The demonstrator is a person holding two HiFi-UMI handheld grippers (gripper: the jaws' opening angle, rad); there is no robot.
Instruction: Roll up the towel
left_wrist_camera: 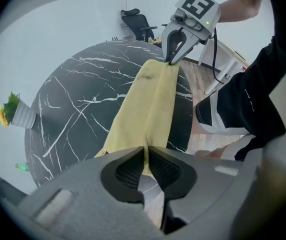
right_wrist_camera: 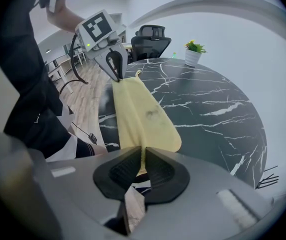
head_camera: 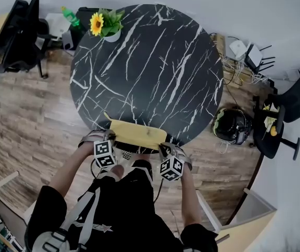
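Pinching one short end of the pale yellow cloth towel (left_wrist_camera: 148, 104), the left gripper (left_wrist_camera: 145, 159) has its jaws drawn narrow, with only the thin fabric clamped between them. The right gripper (right_wrist_camera: 143, 161) does the same at the opposite end, equally narrow and closed on cloth. Both point steeply downward, just in front of the person's body.

Holding the two ends this way seems meant to pull the towel straight and flat, so that it has an even edge to roll from. I'd judge the rolling itself hasn't begun, since no coil shows anywhere along it.

The towel stretches between the two grippers as a long, narrow band. It runs along the near edge of the round black marble-patterned table (head_camera: 150, 62) with white veins, partly over the tabletop. It looks soft and thin, sagging a little along its length rather than drum-tight. There is a faint dark smudge near its middle and a small loop at the corner by the left gripper.

Further out, a potted sunflower (head_camera: 105, 25) stands at the table's far rim, well apart from the towel. A black office chair (head_camera: 19, 30) waits on the wooden plank floor (head_camera: 29, 125) beyond.
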